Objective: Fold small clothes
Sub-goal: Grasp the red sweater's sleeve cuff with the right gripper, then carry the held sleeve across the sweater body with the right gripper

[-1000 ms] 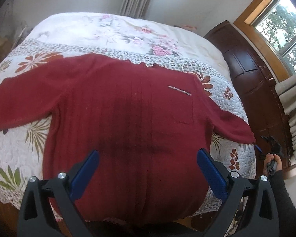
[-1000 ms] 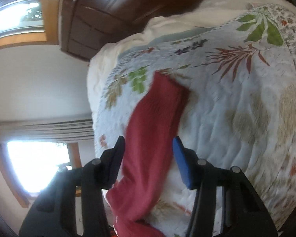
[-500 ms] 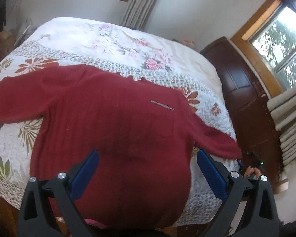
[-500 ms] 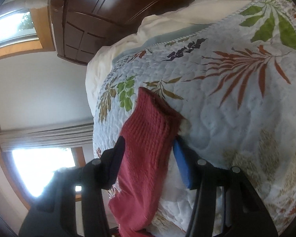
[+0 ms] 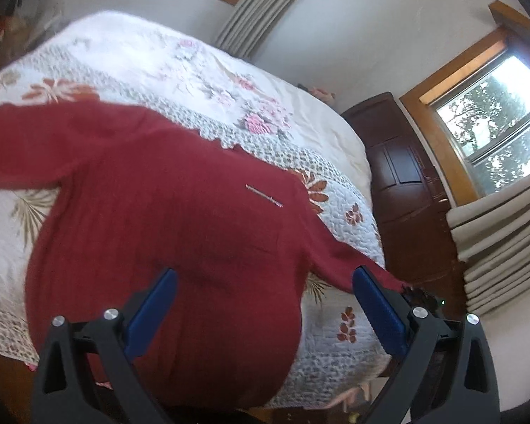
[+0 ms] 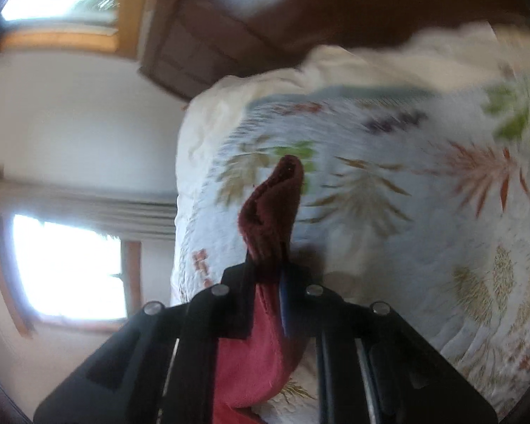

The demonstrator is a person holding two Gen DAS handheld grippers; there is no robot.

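Quilt (image 5: 339, 190) with leaf prints is lying under the red sweater (image 5: 166, 219), which is filling the centre of the left view; a dark wooden cabinet (image 5: 402, 183) is standing at right. No writing is readable. The left gripper (image 5: 265, 304) is hovering above the hem, jaws wide apart. The right gripper (image 6: 266, 275) is pinching the sleeve cuff (image 6: 272, 208), jaws clamped together on it.

**Red sweater flat on bed, L jaws wide apart above hem**

Red sweater (image 5: 166, 219) lies spread on floral quilt (image 5: 349, 190). Left gripper (image 5: 265, 304) hovers w/ blue pads (image 5: 378, 311) far apart, nothing between them but sweater body below. One sleeve runs out past the right-hand jaw toward dark wood cabinet (image 5: 402, 183).
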